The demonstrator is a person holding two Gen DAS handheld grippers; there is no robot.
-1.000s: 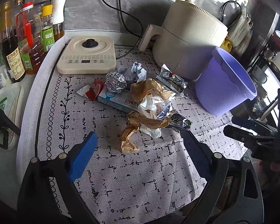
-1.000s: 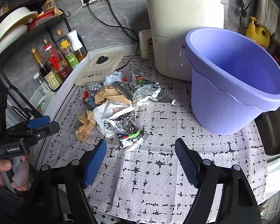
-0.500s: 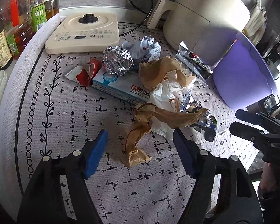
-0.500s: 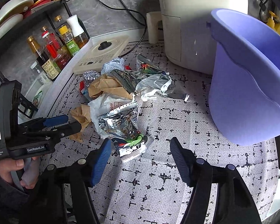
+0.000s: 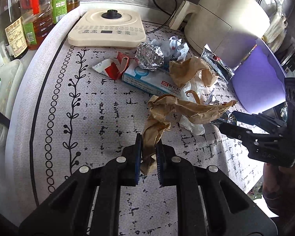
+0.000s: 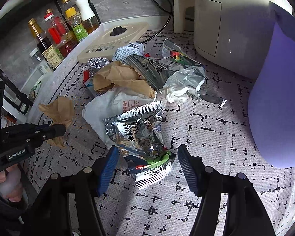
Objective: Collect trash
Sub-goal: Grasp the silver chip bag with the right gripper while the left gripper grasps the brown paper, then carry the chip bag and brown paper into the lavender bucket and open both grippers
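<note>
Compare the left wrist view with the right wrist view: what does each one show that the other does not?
Only the left wrist view shows the red and white carton scrap. Only the right wrist view shows the foil snack bag between the closing right gripper pads, untouched. Both show the left gripper closing on the brown paper, the foil ball and the purple bucket.

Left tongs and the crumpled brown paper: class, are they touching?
Touching. The left wrist view shows the left tongs closing on the crumpled brown paper, both pads pressing it.
</note>
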